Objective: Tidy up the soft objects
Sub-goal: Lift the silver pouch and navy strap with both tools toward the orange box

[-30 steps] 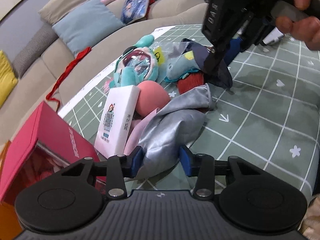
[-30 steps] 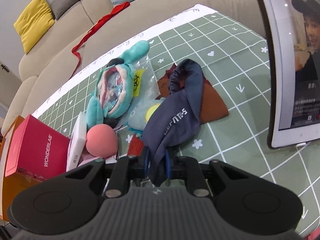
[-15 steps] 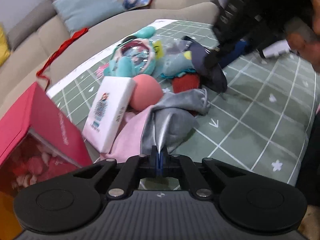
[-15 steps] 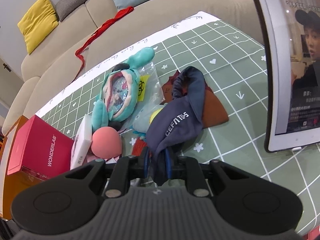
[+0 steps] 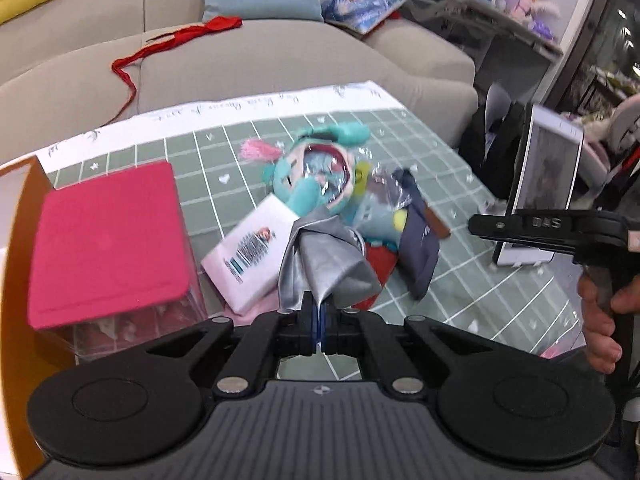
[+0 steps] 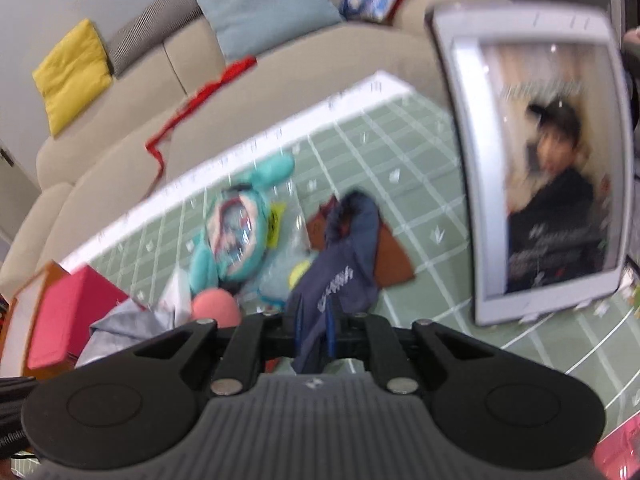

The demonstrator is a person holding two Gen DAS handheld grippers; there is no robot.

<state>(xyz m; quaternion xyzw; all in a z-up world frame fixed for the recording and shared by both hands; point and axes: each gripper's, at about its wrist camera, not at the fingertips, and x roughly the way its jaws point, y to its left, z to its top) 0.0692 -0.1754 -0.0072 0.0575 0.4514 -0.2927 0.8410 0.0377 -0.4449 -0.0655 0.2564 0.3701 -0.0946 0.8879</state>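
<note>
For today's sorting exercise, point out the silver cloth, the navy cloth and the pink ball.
silver cloth (image 5: pixel 326 258), left wrist view, on its bunched middle.
navy cloth (image 6: pixel 340 276), right wrist view, on the printed lettering.
pink ball (image 6: pixel 214 308), right wrist view, on its visible top.

Little could be read. In the left wrist view, the black bar of the right gripper (image 5: pixel 548 224) carried raised characters that looked like "DAS", seen blurred. The flat white cardboard box (image 5: pixel 250 250) bore a printed barcode and a small round picture, its lettering too small to make out. White lettering ran across the navy fabric piece (image 6: pixel 340 276), smeared past reading. The screen of the white-framed tablet (image 6: pixel 468 160) showed pale caption lines, illegible.
</note>
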